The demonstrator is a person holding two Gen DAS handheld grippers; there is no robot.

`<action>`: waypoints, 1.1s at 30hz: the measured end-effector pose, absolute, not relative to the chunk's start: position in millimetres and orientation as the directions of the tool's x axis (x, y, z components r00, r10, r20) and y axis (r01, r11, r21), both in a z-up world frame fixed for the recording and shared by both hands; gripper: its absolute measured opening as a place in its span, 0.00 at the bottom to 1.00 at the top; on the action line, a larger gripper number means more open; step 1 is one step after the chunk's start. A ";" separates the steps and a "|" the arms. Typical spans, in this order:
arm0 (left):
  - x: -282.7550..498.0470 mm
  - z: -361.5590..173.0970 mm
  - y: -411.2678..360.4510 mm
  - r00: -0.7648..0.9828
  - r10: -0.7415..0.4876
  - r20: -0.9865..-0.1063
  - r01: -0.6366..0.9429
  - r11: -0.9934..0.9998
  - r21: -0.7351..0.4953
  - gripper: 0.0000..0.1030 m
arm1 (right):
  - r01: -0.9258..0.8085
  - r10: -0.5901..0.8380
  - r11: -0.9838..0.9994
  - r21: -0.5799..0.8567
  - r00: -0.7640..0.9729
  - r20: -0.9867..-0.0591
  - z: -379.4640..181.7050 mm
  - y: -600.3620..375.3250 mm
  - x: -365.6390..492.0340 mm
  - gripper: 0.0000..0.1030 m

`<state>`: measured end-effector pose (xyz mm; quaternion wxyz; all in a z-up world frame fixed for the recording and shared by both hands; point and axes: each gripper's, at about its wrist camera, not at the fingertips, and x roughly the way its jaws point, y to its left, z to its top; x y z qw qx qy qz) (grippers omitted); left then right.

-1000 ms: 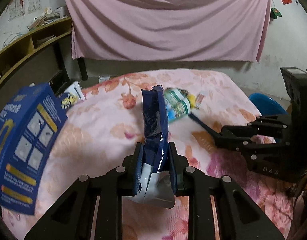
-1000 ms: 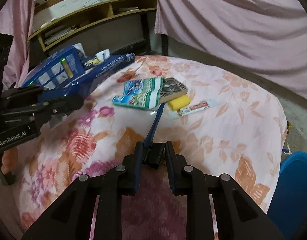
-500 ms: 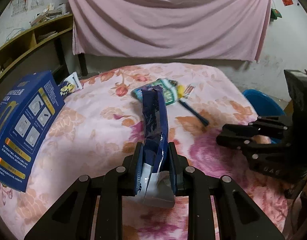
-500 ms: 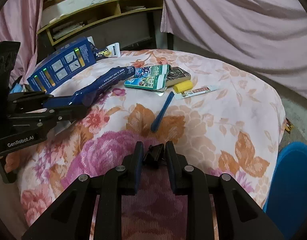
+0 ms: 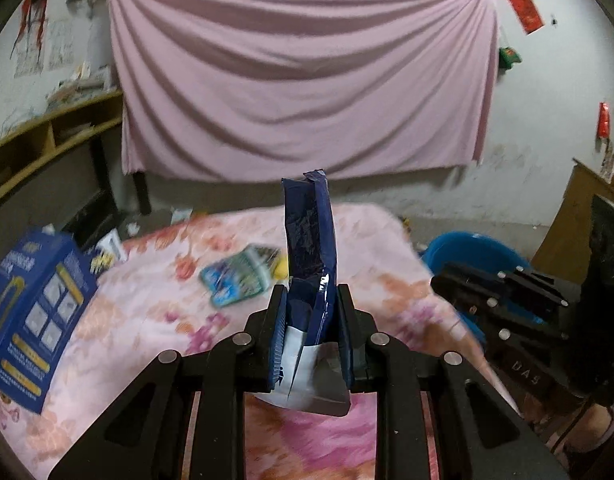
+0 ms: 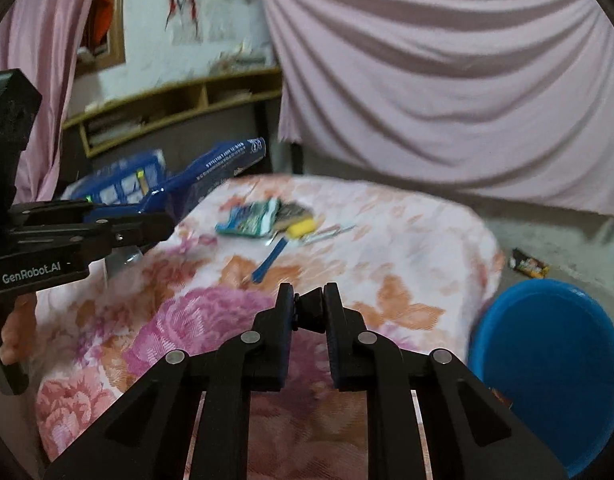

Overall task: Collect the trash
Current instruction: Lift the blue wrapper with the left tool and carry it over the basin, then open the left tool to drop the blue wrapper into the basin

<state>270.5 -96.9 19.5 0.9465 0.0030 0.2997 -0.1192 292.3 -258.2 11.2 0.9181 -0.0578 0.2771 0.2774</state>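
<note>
With the left gripper (image 5: 311, 320) clamped on the upright dark-blue wrapper (image 5: 309, 236) above the bed's near edge and the right gripper (image 6: 310, 314), empty, having just narrowed, keep that clamp firm while swinging toward the blue basin (image 6: 547, 364).
</note>
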 end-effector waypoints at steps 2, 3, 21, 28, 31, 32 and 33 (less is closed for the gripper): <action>266.5 28.3 -106.8 0.813 -0.240 -0.530 0.248 0.967 -0.056 0.19 | -0.519 0.474 0.854 0.040 0.742 -0.474 22.6 -269.4 286.3 0.12; 264.8 33.4 -111.4 0.825 -0.252 -0.505 0.262 0.964 -0.053 0.19 | -0.504 0.468 0.863 0.036 0.770 -0.435 28.8 -275.2 283.1 0.12; 269.9 75.8 -216.3 0.838 -0.425 -0.342 0.476 0.876 0.076 0.19 | -0.217 0.223 0.965 0.147 0.975 -0.020 81.7 -383.2 254.1 0.13; 286.0 65.2 -248.7 0.786 -0.484 -0.384 0.544 0.837 0.057 0.19 | -0.118 0.131 0.974 0.191 0.990 -0.058 77.5 -411.9 256.6 0.13; 294.2 59.7 -261.0 0.759 -0.501 -0.417 0.566 0.824 0.041 0.19 | -0.070 0.092 0.976 0.207 0.991 -0.096 74.6 -420.9 261.6 0.13; 297.1 57.3 -265.3 0.748 -0.504 -0.431 0.572 0.820 0.034 0.19 | -0.054 0.080 0.976 0.212 0.990 -0.113 73.4 -422.7 264.1 0.13; 299.2 55.8 -270.5 0.739 -0.505 -0.446 0.576 0.817 0.028 0.19 | -0.038 0.067 0.975 0.218 0.989 -0.130 72.1 -425.1 267.7 0.13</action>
